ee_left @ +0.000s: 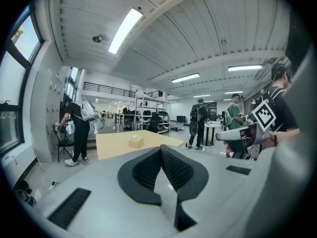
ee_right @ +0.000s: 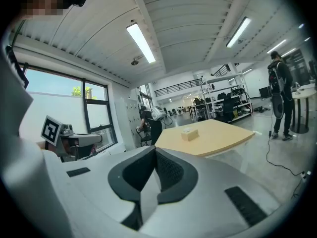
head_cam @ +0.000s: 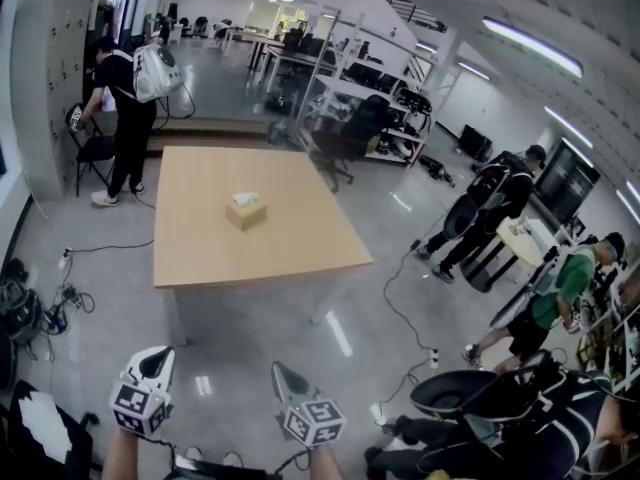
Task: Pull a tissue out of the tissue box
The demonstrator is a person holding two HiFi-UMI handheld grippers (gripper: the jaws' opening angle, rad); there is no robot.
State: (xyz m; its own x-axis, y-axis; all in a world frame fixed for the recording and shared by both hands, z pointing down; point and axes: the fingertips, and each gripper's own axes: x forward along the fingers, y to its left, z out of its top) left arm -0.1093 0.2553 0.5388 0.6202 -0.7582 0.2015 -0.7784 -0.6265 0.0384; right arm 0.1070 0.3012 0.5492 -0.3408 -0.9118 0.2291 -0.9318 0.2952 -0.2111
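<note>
A small tan tissue box [head_cam: 246, 211] with a white tissue poking out of its top stands near the middle of a light wooden table [head_cam: 200, 243]. Both grippers are far from it, over the floor in front of the table's near edge. My left gripper [head_cam: 160, 354] and my right gripper [head_cam: 281, 369] are held side by side, both shut with nothing between the jaws. The left gripper view looks past the closed left gripper [ee_left: 161, 148] to the distant tissue box [ee_left: 135, 142]. In the right gripper view, the tissue box [ee_right: 189, 133] sits beyond the closed right gripper [ee_right: 154, 149].
A person with a white backpack [head_cam: 130, 108] stands by a chair at the table's far left corner. Other people [head_cam: 490, 208] stand near a small table [head_cam: 530, 238] on the right. Cables [head_cam: 400, 298] run across the floor. Shelving and office chairs [head_cam: 350, 128] lie beyond the table.
</note>
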